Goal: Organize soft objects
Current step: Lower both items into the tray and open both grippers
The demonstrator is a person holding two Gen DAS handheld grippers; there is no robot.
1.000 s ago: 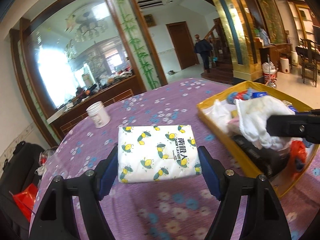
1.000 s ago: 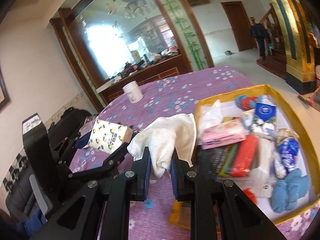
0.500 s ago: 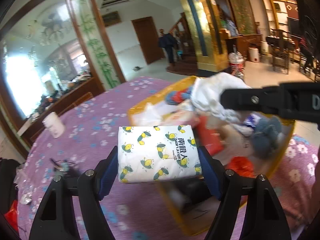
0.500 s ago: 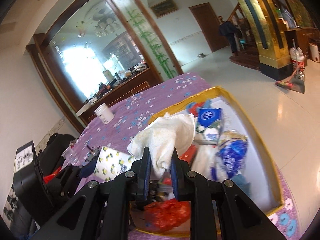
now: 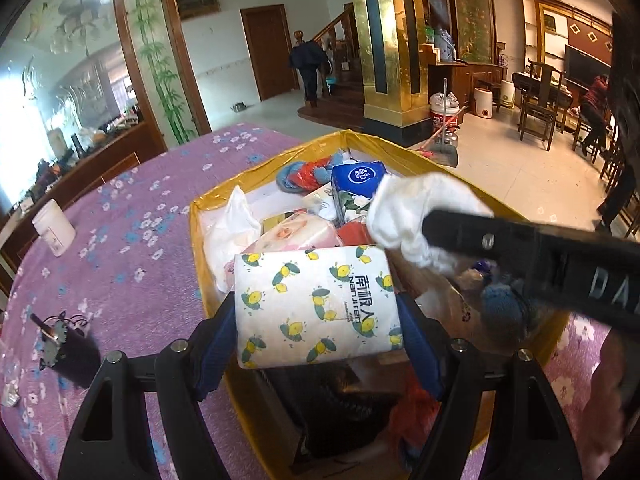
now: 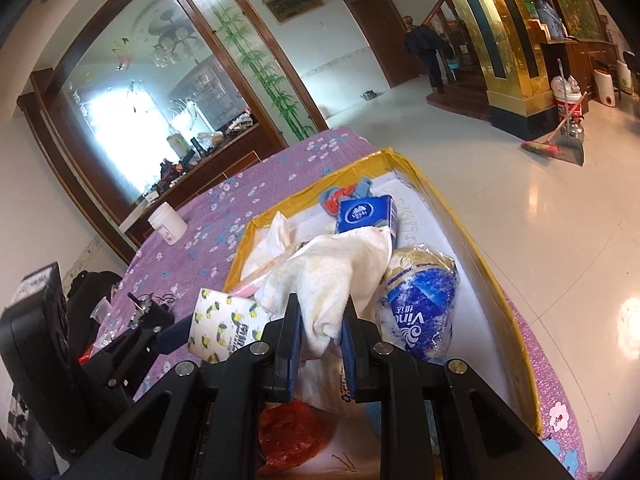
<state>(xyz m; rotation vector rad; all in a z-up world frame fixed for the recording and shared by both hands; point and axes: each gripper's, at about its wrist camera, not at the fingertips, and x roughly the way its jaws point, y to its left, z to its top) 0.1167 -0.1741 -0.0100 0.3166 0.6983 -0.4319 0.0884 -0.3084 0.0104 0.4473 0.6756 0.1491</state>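
My left gripper (image 5: 318, 316) is shut on a white tissue pack with lemon prints (image 5: 316, 304) and holds it above the near left part of a yellow-rimmed box (image 5: 196, 216). The pack also shows in the right wrist view (image 6: 218, 328). My right gripper (image 6: 318, 334) is shut on a white towel (image 6: 336, 272) and holds it over the middle of the same box (image 6: 492, 276). The towel (image 5: 416, 208) and the right gripper's arm cross the left wrist view from the right.
The box holds a blue Vinda tissue box (image 5: 354, 184), a blue Vinda bag (image 6: 420, 308), a pink pack (image 5: 296, 234), a red bag (image 6: 292, 436) and other soft items. A white jar (image 5: 54, 226) and a small dark gadget (image 5: 66, 344) sit on the purple flowered tablecloth (image 5: 132, 216).
Both grippers have swung right from over the tablecloth to above the box, each still holding its item. The right gripper has also moved further in over the box's middle.
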